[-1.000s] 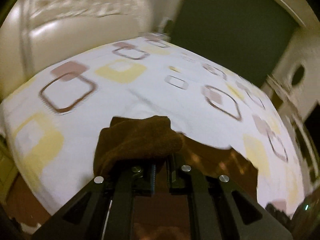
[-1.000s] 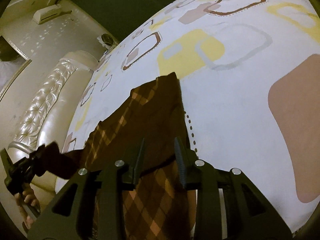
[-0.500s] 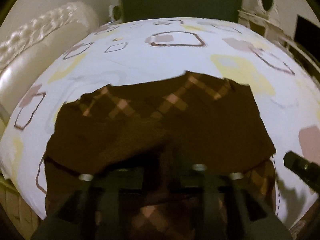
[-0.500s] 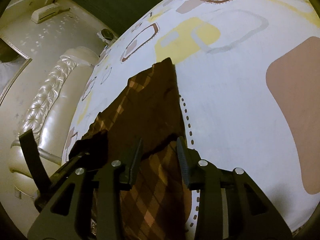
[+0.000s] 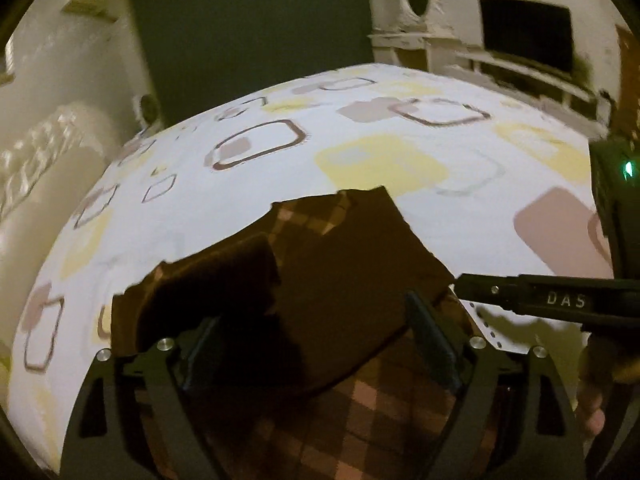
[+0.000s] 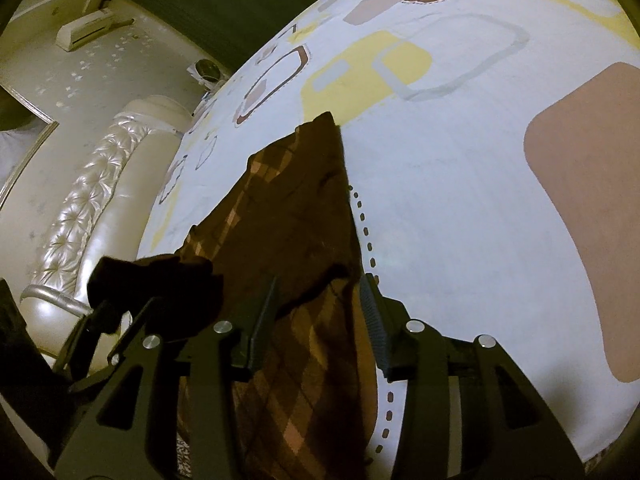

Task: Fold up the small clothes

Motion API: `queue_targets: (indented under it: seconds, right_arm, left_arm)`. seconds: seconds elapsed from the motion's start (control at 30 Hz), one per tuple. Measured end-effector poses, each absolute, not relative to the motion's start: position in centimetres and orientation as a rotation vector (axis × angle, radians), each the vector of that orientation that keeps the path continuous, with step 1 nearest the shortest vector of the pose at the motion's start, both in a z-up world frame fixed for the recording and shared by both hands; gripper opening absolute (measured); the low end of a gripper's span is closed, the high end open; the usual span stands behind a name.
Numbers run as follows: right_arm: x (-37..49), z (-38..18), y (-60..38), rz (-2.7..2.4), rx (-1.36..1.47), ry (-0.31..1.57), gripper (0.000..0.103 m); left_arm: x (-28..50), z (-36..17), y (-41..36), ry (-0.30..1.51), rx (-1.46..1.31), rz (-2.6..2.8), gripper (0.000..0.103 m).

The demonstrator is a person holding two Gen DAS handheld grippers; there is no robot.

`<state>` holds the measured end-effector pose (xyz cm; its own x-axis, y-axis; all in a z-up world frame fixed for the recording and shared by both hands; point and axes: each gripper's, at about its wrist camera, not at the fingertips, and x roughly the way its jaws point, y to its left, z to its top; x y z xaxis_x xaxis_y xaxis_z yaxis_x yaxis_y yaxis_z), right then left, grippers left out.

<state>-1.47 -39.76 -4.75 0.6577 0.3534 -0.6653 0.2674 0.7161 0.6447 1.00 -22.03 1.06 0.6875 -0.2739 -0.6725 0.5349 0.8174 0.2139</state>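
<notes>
A brown plaid garment (image 5: 360, 280) lies on the patterned bed sheet (image 5: 400, 140), partly folded, with a dark flap (image 5: 208, 280) doubled over its left side. My left gripper (image 5: 316, 320) hovers low over it. Its jaws are opening wide and grip nothing, with the cloth lying under and between them. In the right wrist view the same garment (image 6: 288, 220) runs away from my right gripper (image 6: 318, 308). Those jaws are opening too, straddling the cloth's near edge without pinching it. The left gripper (image 6: 116, 320) shows at the lower left beside the flap.
A padded cream headboard (image 6: 92, 208) borders the bed on the left. One of the right gripper's fingers (image 5: 520, 296) reaches in from the right, with a person's hand (image 5: 592, 412) below it. A dark screen (image 5: 524, 36) and white shelves stand beyond the bed.
My left gripper swung across over the garment with a brown corner pinched in it, laid it down as a flap and opened. The right gripper stayed put and its jaws widened.
</notes>
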Motion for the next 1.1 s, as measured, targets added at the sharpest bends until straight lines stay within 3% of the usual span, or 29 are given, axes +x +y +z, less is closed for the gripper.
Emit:
queue_targets:
  seconds: [0.33,0.53,0.9,1.1]
  right_arm:
    - [-1.3,-4.4,-39.2,0.07,0.796,0.878,0.043]
    - [-0.9,-4.5,-38.0,0.089,0.786,0.9,0.043]
    - [2.9,-1.0,-29.5,0.322,0.693,0.931,0.043]
    - [6.1,-2.8,-25.9,0.453,0.904,1.04,0.038]
  left_arm:
    - [6.1,2.7,-14.8,0.819,0.376,-0.518,0.085]
    - [8.2,2.9,-7.2,1.014,0.072,-0.792,0.085]
    - [6.1,1.3,2.3,0.893,-0.197,-0.459,0.085]
    - [4.8,-0.2,4.5,0.903,-0.222,-0.406,0.085]
